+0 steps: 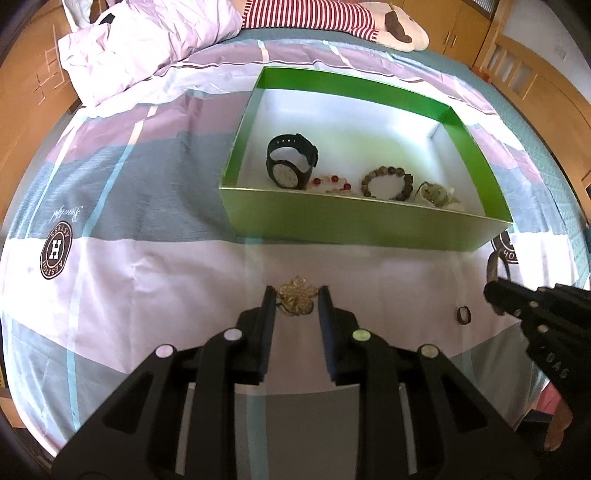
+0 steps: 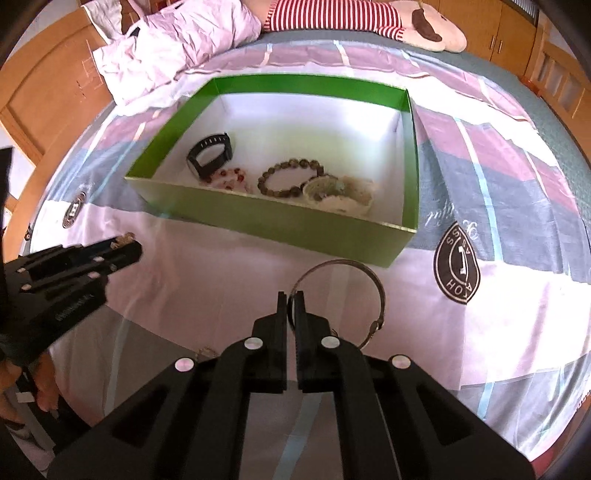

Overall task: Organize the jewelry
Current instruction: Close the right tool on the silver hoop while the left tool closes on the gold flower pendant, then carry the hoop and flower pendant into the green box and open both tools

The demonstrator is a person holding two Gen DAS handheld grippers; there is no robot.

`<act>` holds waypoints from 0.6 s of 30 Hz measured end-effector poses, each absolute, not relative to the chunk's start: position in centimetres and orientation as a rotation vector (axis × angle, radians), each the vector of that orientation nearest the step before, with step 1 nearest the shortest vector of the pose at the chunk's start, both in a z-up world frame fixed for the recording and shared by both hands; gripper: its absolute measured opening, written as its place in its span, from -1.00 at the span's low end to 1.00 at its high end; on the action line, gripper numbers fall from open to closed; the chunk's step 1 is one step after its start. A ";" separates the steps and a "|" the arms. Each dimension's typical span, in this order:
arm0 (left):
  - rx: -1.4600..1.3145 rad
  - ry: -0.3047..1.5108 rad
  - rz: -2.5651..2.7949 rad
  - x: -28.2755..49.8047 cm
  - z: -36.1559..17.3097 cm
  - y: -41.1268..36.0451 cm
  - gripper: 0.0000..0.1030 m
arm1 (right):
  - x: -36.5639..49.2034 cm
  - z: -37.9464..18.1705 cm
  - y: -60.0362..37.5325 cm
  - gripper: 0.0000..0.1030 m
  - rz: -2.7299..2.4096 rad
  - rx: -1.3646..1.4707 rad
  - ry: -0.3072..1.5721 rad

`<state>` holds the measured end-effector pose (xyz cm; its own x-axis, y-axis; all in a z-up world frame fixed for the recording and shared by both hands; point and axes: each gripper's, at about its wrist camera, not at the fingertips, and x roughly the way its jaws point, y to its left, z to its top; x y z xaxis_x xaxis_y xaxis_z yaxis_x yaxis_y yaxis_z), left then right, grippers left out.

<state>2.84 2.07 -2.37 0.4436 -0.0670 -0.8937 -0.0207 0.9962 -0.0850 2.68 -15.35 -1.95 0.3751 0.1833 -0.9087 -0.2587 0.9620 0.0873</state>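
Note:
A green box with a white inside sits on the bed and holds a black watch, a red-and-white bead bracelet, a brown bead bracelet and a pale green piece. My left gripper is closed on a gold flower brooch in front of the box. My right gripper is shut on a thin metal bangle, just in front of the box. A small dark ring lies on the sheet between the grippers.
The patterned bedsheet has round logos. A rumpled lilac quilt and a plush toy with a striped shirt lie behind the box. Wooden furniture stands around the bed.

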 end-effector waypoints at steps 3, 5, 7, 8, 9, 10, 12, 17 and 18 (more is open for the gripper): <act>-0.079 1.113 -0.032 2.7 -2.5 1.8 -0.55 | 2.8 -3.2 -14.5 -0.94 0.285 -0.095 1.186; -0.071 1.110 -0.035 2.6 -2.5 1.6 -0.55 | 2.5 -3.7 -13.9 -0.94 0.288 -0.104 1.195; -0.061 1.102 -0.033 2.4 -2.5 1.5 -0.55 | 2.4 -3.9 -13.7 -0.94 0.289 -0.111 1.197; -0.052 1.098 -0.028 2.3 -2.4 1.5 -0.55 | 2.4 -3.9 -13.7 -0.94 0.289 -0.112 1.197; -0.050 1.097 -0.028 2.2 -2.4 1.5 -0.55 | 2.5 -4.0 -13.6 -0.94 0.288 -0.111 1.198; -0.053 1.096 -0.029 2.2 -2.3 1.6 -0.55 | 2.5 -4.1 -13.6 -0.94 0.287 -0.108 1.197; -0.061 1.089 -0.033 2.2 -2.1 1.8 -0.55 | 2.6 -4.1 -13.5 -0.94 0.287 -0.103 1.194; -0.063 1.059 -0.038 2.0 -1.0 2.0 -0.55 | 2.8 -3.5 -13.3 -0.94 0.297 -0.086 1.166; -0.062 1.046 -0.038 2.0 -0.6 2.0 -0.55 | 2.8 -3.2 -13.3 -0.94 0.299 -0.081 1.157</act>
<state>1.97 2.05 -0.60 0.5005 -0.0611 -0.8636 0.0023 0.9976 -0.0693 2.84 -13.28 -3.19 0.3676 0.1909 -0.9102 -0.2737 0.9576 0.0903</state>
